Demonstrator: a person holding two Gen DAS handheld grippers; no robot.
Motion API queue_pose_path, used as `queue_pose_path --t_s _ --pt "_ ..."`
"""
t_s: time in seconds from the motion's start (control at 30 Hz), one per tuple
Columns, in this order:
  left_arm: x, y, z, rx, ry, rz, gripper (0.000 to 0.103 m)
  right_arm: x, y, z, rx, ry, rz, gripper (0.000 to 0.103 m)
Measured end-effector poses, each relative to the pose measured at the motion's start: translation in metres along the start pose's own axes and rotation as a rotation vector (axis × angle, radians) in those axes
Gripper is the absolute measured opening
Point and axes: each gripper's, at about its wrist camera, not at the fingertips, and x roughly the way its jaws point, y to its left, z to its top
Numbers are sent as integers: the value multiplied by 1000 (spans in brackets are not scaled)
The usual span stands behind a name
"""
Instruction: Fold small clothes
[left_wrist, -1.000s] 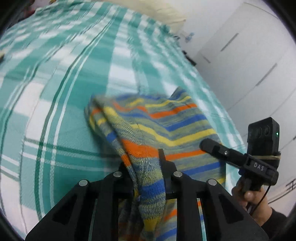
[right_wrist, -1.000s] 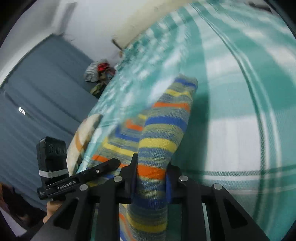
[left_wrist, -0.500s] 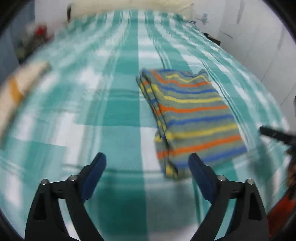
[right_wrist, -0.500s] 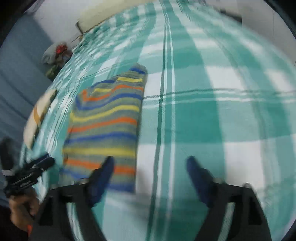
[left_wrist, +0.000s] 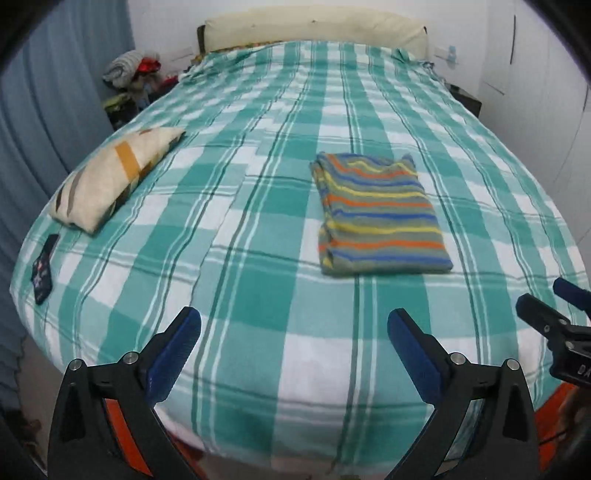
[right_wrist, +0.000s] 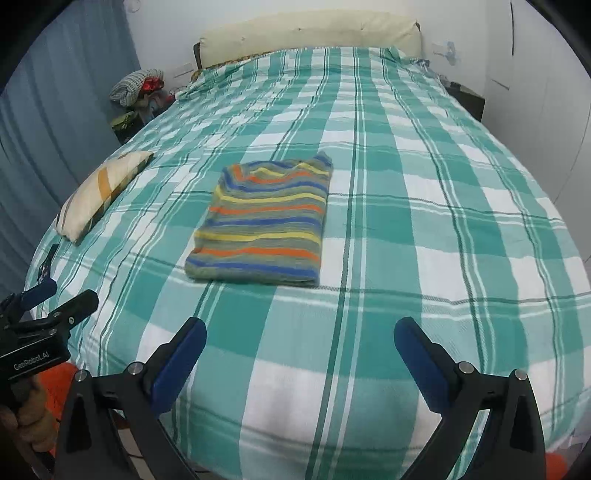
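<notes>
A striped knit garment (left_wrist: 376, 216) in grey, orange, blue and yellow lies folded into a flat rectangle on the green-and-white checked bed (left_wrist: 258, 229). It also shows in the right wrist view (right_wrist: 264, 221). My left gripper (left_wrist: 293, 332) is open and empty, held back over the foot of the bed, well short of the garment. My right gripper (right_wrist: 299, 341) is open and empty too, also near the foot of the bed. The right gripper shows at the right edge of the left wrist view (left_wrist: 554, 306), and the left gripper at the left edge of the right wrist view (right_wrist: 55, 299).
A cream patterned pillow (left_wrist: 110, 181) lies at the bed's left side, with a dark remote (left_wrist: 43, 269) near the left front corner. A pile of clothes (left_wrist: 129, 70) sits beyond the bed's far left corner. A cream headboard (left_wrist: 314, 27) and white wardrobe doors (left_wrist: 546, 74) bound the room.
Both grippers let go of the striped garment and opened. They pulled back from it toward the foot of the bed. The garment now lies flat and folded.
</notes>
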Motion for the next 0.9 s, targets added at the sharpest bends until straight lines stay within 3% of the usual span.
queue_pose_path --t_s 0.37,0.57,0.9 --pt "-26 8 -9 -7 8 40 101 -44 34 -6 -90 4 10 101" --pt "-29 9 -11 -24 28 13 101 -47 45 -6 -120 8 -39 101" --pt "-33 4 -6 -5 21 30 101 -46 50 8 -124 3 -81 101"
